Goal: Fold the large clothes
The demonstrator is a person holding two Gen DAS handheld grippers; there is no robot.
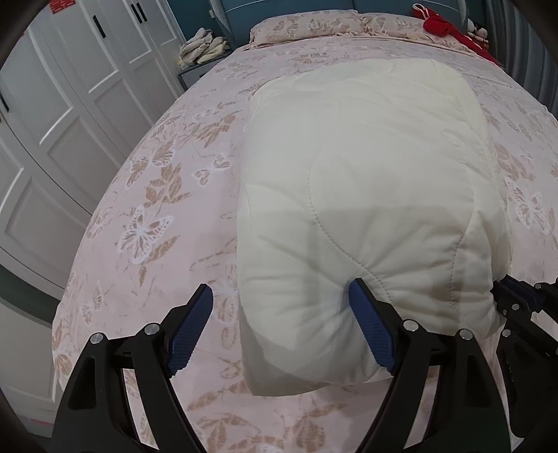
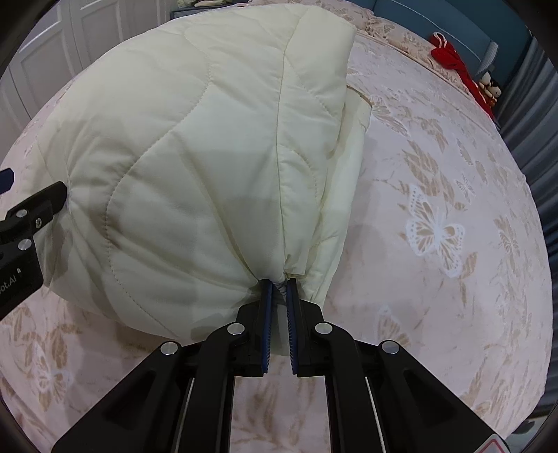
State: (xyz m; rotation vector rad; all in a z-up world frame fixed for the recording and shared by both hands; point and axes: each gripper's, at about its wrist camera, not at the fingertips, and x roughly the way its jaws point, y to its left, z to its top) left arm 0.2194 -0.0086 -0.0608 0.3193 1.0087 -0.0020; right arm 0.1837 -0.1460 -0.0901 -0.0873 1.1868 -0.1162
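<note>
A cream quilted padded garment (image 1: 366,181) lies folded on the pink butterfly bedspread (image 1: 157,209). My left gripper (image 1: 282,299) is open at the garment's near left corner; its right finger presses against the fabric, its left finger is over the bedspread. My right gripper (image 2: 278,282) is shut on the garment's (image 2: 195,156) near edge, with fabric bunched between its blue pads. The right gripper also shows at the right edge of the left wrist view (image 1: 516,299), and the left gripper at the left edge of the right wrist view (image 2: 31,209).
White wardrobe doors (image 1: 69,104) stand left of the bed. Pillows (image 1: 314,21) lie at the headboard. Red clothing (image 1: 443,24) and a small toy are at the far right corner. A pile of light cloth (image 1: 202,48) sits on a bedside unit.
</note>
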